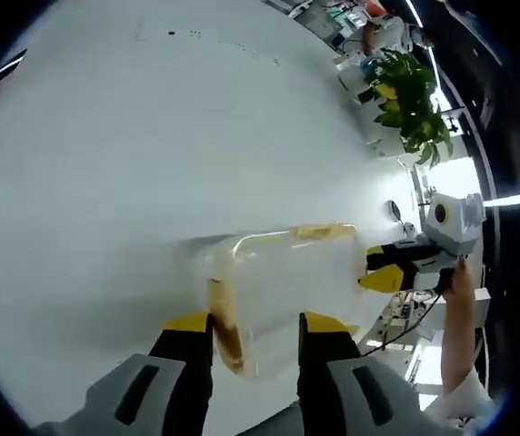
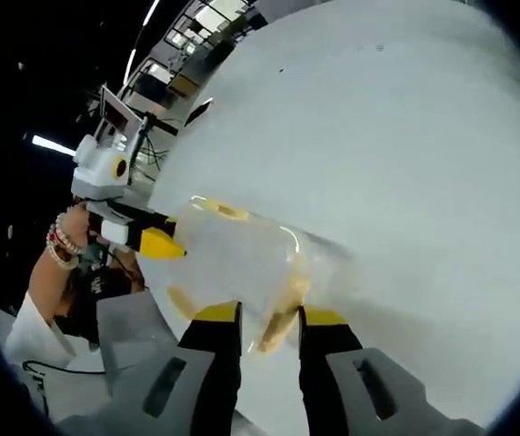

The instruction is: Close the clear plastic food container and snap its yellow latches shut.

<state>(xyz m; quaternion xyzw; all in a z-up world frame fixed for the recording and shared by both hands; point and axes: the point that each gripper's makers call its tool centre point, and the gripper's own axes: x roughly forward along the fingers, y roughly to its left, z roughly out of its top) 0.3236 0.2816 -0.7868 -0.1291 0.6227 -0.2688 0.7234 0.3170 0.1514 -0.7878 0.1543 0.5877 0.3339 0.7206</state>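
A clear plastic food container with yellow latches lies on the white table. My left gripper has its jaws on either side of the container's near end, pressed to it, with a yellow latch against the left jaw. My right gripper comes in from the right at the container's far end. In the right gripper view the container lies ahead, and my right gripper has its narrow-set jaws closed around a yellow latch. My left gripper touches the opposite end.
The table edge runs close behind the container. Beyond it stand a green potted plant and office furniture. A person's hand with bracelets holds the left gripper, and a white sleeve shows near the right one.
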